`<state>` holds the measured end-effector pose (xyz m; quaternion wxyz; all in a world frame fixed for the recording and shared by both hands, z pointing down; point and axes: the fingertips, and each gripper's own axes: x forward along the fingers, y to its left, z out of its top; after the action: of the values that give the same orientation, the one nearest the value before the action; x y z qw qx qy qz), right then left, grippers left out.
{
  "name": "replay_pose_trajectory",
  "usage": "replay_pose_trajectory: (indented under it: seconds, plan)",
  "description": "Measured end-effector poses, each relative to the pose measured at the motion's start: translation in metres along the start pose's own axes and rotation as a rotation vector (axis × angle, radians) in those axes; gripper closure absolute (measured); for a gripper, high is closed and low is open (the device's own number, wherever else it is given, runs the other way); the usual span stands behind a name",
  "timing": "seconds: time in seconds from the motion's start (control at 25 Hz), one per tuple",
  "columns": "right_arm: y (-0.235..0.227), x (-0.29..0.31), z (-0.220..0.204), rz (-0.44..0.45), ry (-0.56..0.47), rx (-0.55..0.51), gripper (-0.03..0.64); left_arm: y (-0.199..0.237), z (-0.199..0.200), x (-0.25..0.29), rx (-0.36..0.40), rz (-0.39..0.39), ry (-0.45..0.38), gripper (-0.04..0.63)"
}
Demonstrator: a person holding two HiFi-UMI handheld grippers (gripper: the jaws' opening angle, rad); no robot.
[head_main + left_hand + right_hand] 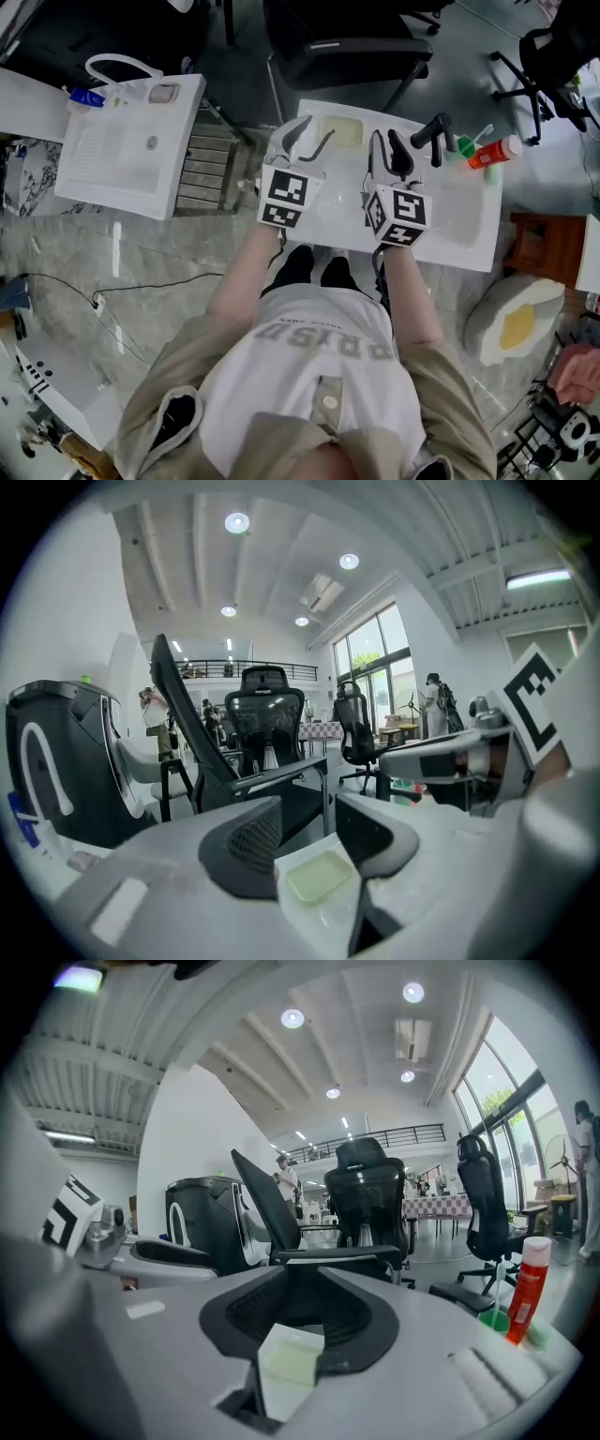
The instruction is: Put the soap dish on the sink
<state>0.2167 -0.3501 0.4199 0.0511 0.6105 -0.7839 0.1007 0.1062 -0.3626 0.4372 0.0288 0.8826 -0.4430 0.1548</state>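
The pale green soap dish [340, 131] lies flat on the back left ledge of the white sink [464, 230], in front of me. Both grippers hang above the sink, pointing nearly level. My left gripper [309, 139] is open and empty. Through its gap, in the left gripper view, the soap dish [319, 876] shows below the left gripper [307, 808]. My right gripper [386, 141] stands beside it, jaws narrowly apart and holding nothing. The right gripper view shows the dish [289, 1363] under the right gripper [300, 1279].
A black faucet [433, 136], a green cup [466, 145] and an orange bottle [495, 150] stand at the sink's back right. A second white sink [131, 141] lies to the left. A black office chair [347, 47] stands behind the sink.
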Motion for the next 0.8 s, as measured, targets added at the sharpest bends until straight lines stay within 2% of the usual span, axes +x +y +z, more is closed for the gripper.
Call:
replay_pose_trajectory:
  seconds: [0.24, 0.44, 0.6, 0.8]
  plan:
    - [0.012, -0.028, 0.028, -0.007, -0.081, -0.051, 0.536, -0.005, 0.025, -0.026, -0.029, 0.047, -0.085, 0.463]
    - [0.016, -0.048, 0.046, -0.023, -0.142, -0.094, 0.581, -0.010, 0.046, -0.043, -0.020, 0.073, -0.161, 0.490]
    - [0.018, -0.062, 0.058, -0.033, -0.186, -0.125, 0.611, -0.013, 0.058, -0.056, -0.015, 0.098, -0.210, 0.544]
    - [0.022, -0.075, 0.068, -0.032, -0.222, -0.145, 0.611, -0.011, 0.065, -0.066, -0.012, 0.131, -0.245, 0.578]
